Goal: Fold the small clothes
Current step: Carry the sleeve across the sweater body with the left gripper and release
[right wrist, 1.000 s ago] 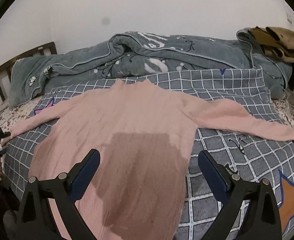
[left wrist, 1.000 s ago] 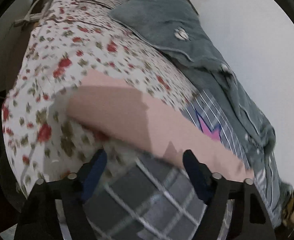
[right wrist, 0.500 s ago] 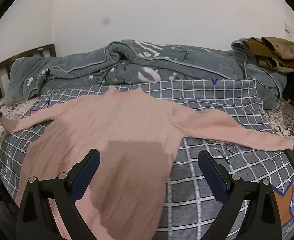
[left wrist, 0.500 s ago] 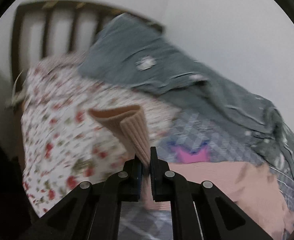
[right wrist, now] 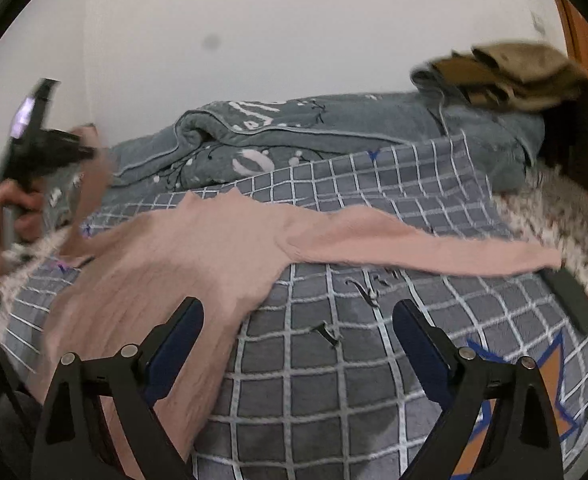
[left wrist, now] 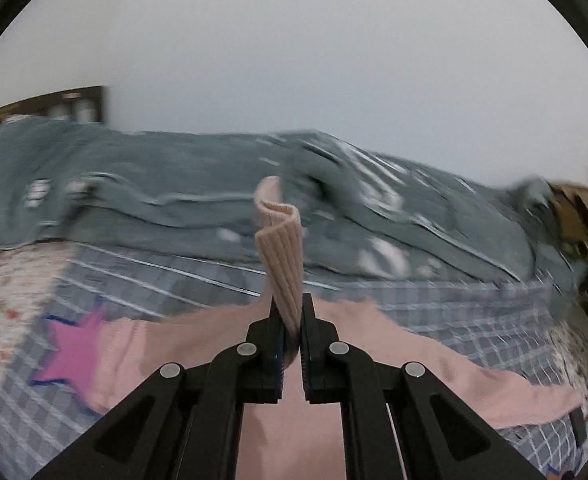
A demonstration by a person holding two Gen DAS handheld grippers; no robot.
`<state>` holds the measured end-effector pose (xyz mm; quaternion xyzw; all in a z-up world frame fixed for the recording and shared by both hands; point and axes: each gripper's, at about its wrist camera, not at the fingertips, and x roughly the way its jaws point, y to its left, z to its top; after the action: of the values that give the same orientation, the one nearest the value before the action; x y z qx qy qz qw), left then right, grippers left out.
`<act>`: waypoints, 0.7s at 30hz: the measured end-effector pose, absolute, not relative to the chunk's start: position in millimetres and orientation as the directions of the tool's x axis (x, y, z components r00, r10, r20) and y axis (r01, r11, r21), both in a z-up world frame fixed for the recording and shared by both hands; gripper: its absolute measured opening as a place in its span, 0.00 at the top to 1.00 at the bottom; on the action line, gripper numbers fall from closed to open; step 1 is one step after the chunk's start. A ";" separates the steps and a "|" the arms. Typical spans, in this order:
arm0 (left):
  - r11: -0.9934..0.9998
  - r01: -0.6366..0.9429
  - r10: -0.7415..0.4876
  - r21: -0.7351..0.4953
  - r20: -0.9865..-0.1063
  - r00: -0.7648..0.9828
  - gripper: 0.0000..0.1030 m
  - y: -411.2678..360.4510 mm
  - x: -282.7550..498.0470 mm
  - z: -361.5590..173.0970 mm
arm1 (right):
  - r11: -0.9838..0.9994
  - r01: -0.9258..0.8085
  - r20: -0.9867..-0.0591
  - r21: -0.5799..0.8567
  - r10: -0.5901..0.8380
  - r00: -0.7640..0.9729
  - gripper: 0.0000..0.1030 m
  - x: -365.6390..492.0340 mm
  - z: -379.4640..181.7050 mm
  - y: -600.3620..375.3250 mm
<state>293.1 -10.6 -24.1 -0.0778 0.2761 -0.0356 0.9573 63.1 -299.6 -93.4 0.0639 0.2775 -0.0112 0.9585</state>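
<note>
The left gripper (left wrist: 291, 330) is clenched on the ribbed cuff (left wrist: 281, 248) of the pink sweater (right wrist: 181, 264), holding that sleeve end up off the checked blanket (right wrist: 334, 360). The right gripper (right wrist: 294, 344) hangs with its jaws spread wide and nothing between them, over the sweater's lower right edge. The sweater lies flat on its front or back, I cannot tell which, across the blanket, its other sleeve (right wrist: 434, 252) stretched out to the right of the body.

The step in hand looks like the first fold: bringing the raised sleeve inward across the sweater's body. Next, the cuff likely needs laying down smoothly on the chest, then the far sleeve wants the same.

Beyond the sweater, a rumpled grey quilt (right wrist: 334, 128) lies bunched along the white wall (right wrist: 294, 20). Right of the quilt sits a brown heap of clothes (right wrist: 506, 68); left of it, a dark headboard (left wrist: 41, 108).
</note>
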 end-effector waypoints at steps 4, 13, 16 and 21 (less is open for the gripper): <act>0.979 0.143 -0.200 -0.143 -0.588 0.784 0.93 -93.8 300.6 -71.2 | 0.990 0.092 -0.549 0.110 -0.017 0.835 0.09 54.5 -100.9 -319.2; 0.951 0.306 -0.235 -0.036 -0.729 0.643 0.72 -184.9 292.0 -136.5 | 0.989 0.123 -0.579 0.082 -0.054 0.814 0.09 53.2 -121.8 -331.3; 0.957 0.287 -0.232 -0.044 -0.710 0.664 0.30 -168.3 286.1 -127.4 | 0.990 0.101 -0.582 0.095 -0.027 0.813 0.09 62.6 -125.3 -324.6; 0.979 0.200 -0.175 -0.031 -0.624 0.761 0.22 -101.7 274.3 -102.3 | 0.993 0.063 -0.583 0.103 0.009 0.813 0.09 79.0 -127.0 -306.7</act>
<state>274.3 -101.7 -102.3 0.0186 0.3307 -0.0998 0.9383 79.0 -306.7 -127.0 0.0587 0.3057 -0.0141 0.9502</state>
